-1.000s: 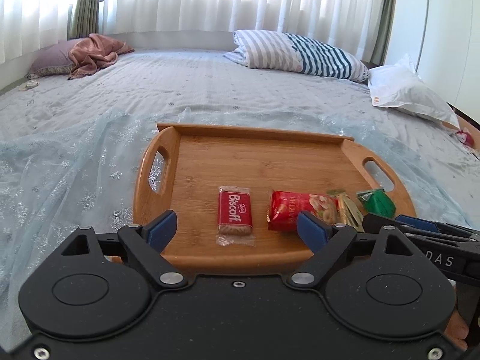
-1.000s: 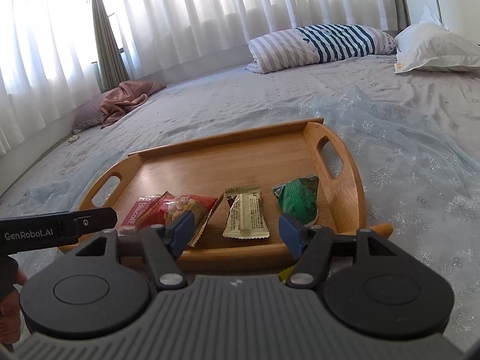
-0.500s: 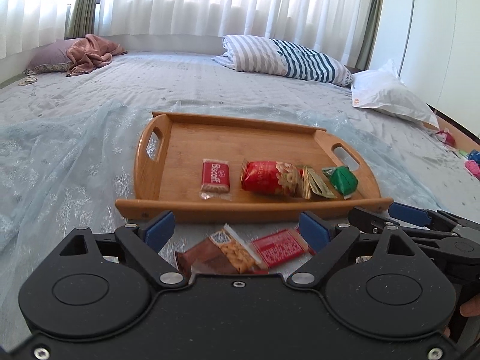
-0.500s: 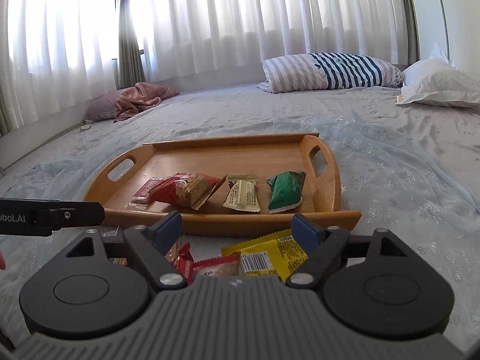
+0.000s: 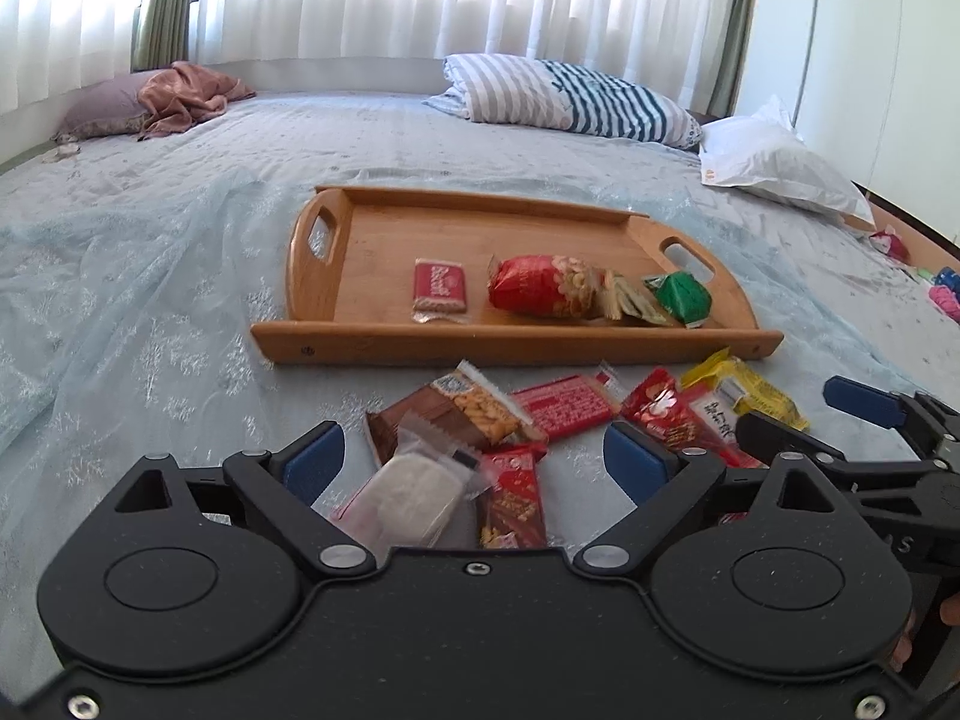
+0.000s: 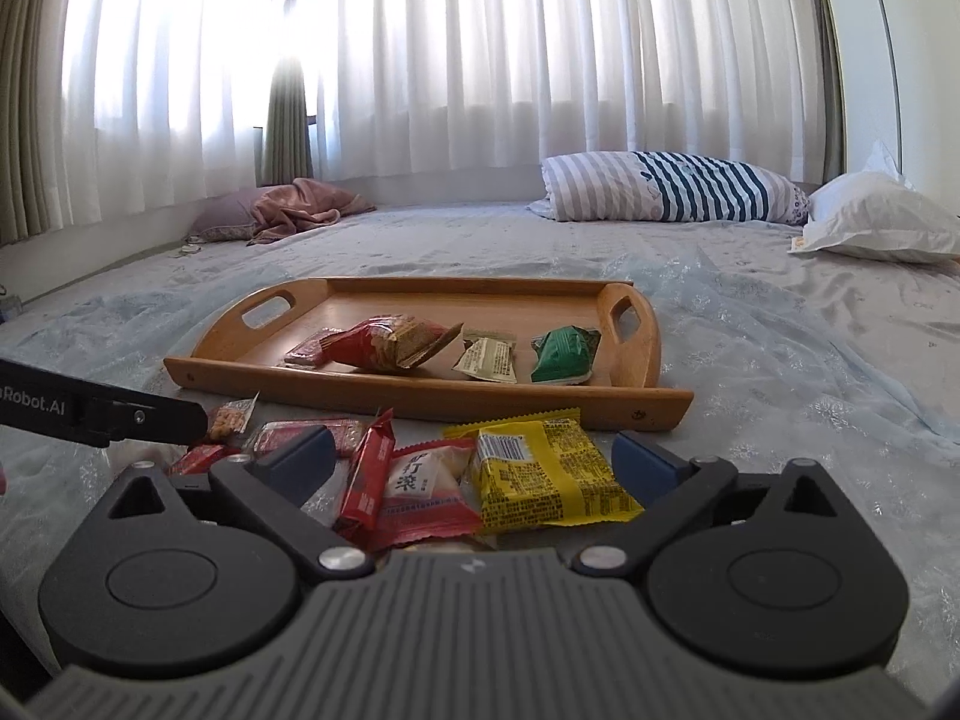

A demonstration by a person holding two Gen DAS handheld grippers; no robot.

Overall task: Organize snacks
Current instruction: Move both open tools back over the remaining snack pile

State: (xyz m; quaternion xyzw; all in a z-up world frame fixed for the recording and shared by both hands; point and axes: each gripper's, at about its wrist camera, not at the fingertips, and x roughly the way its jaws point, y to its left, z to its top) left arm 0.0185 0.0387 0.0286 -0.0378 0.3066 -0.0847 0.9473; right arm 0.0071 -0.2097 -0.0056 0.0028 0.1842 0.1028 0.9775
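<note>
A wooden tray lies on the bed. On it are a red Biscoff pack, a red snack bag, a beige sachet and a green pack. Several loose snack packs lie in front of the tray, among them a brown cracker pack, a white pack and a yellow pack. My left gripper is open and empty above the loose pile. My right gripper is open and empty above the yellow and red packs.
The bed is covered by a pale blue sheet. A striped pillow, a white pillow and a pink cloth lie at the far side under curtains. Small items lie at the right edge.
Both grippers have pulled back from the tray toward me. The loose pile of packs in front of the tray has come into view between the fingers. Both stay open.
</note>
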